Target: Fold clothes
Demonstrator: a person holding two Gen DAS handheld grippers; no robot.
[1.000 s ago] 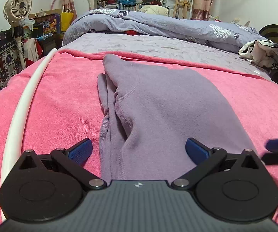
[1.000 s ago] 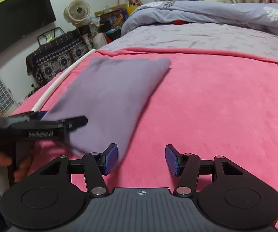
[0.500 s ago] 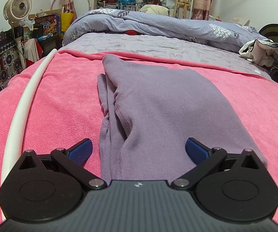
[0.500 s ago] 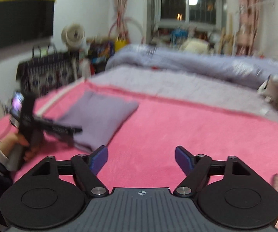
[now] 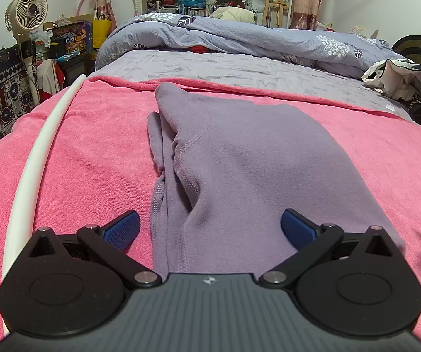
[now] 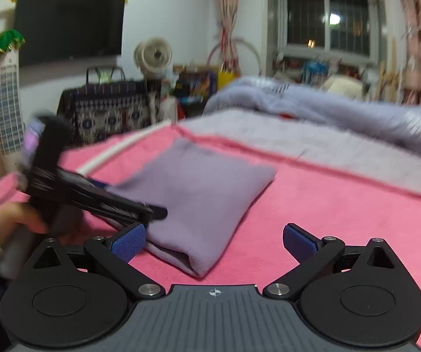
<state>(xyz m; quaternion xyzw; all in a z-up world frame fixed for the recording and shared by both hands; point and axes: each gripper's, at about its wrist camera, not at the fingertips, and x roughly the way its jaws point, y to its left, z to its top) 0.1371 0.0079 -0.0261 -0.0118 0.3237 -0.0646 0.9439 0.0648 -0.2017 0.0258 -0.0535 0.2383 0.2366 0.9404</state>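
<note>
A folded lilac garment [image 5: 239, 170] lies on a pink blanket [image 5: 93, 158] on the bed. My left gripper [image 5: 210, 230] is open, its blue pads straddling the garment's near end, holding nothing. In the right wrist view the same garment [image 6: 201, 199] lies folded as a thick pad. My right gripper [image 6: 214, 239] is open and empty, low over the blanket by the garment's near corner. The left gripper [image 6: 99, 199] shows there as a blurred black tool at the garment's left edge.
A white hoop [image 5: 43, 152] curves along the blanket's left side. A grey-blue duvet [image 5: 254, 38] is heaped at the far end of the bed. A pile of clothes [image 5: 401, 79] sits at the right. A fan [image 5: 27, 11] and clutter stand left of the bed.
My right gripper lifted away and swung back toward the garment's corner, opening wider. My left gripper stayed open over the garment's near end. The garment has not moved.
</note>
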